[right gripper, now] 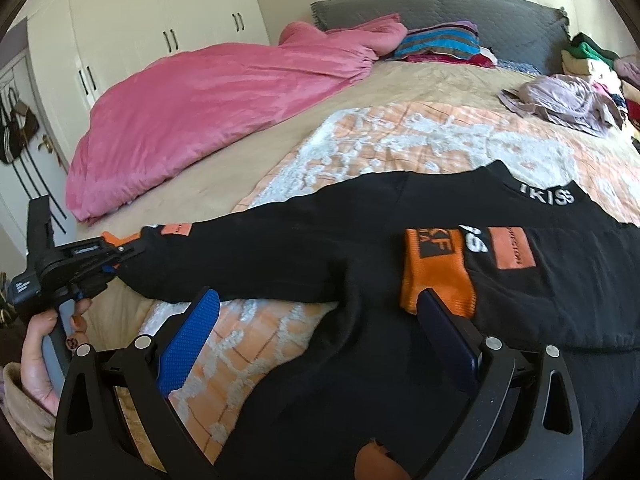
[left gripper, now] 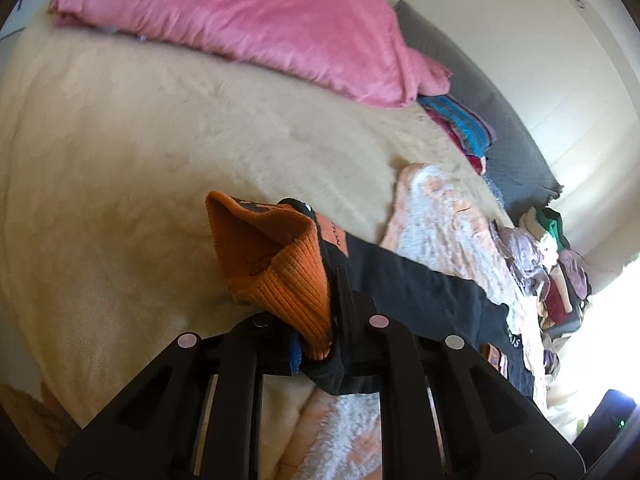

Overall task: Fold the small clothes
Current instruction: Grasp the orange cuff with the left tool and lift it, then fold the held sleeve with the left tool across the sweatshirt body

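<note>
A black sweatshirt point(right gripper: 360, 248) with ribbed orange cuffs, orange patches and white lettering at the collar lies spread on a peach-and-white blanket point(right gripper: 400, 140) over the bed. One sleeve stretches sideways; its orange cuff point(left gripper: 276, 276) is pinched between the clenched jaws of the left gripper point(left gripper: 324, 280). The right gripper point(right gripper: 320, 320) hovers released, jaws wide, over the sweatshirt's body, the other cuff point(right gripper: 436, 280) just ahead of its right finger.
</note>
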The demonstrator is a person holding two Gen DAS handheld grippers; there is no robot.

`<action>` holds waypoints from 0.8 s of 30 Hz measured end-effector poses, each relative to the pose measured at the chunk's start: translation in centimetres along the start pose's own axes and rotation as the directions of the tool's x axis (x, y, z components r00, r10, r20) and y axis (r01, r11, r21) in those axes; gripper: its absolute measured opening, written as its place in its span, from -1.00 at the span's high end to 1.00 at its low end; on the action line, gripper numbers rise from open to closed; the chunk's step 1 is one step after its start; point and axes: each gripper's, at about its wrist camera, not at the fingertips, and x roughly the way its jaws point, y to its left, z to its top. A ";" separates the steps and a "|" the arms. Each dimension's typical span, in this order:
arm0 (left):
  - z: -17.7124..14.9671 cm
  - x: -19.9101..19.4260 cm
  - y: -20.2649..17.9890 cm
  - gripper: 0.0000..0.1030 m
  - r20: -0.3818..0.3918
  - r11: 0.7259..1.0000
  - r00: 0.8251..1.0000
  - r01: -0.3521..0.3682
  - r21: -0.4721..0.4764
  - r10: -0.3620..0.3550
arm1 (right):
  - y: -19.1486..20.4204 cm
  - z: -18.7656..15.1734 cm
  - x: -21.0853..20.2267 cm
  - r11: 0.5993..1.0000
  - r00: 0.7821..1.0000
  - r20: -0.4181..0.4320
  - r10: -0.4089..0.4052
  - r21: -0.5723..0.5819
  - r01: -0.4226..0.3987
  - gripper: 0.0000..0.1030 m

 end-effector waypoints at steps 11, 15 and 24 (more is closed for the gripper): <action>-0.5 -2.9 -6.2 0.89 0.053 0.985 0.995 0.075 0.156 -0.084 | -4.1 -0.8 -3.3 0.995 0.997 0.042 -0.059 0.084 0.055 -0.91; -0.8 -3.6 -8.3 0.89 0.059 0.975 0.991 0.104 0.196 -0.117 | -5.8 -1.0 -4.4 0.990 0.995 0.058 -0.081 0.122 0.073 -0.91; -2.4 -4.6 -13.2 0.89 0.044 0.943 0.982 0.166 0.289 -0.186 | -8.4 -1.5 -6.8 0.978 0.988 0.090 -0.124 0.178 0.107 -0.91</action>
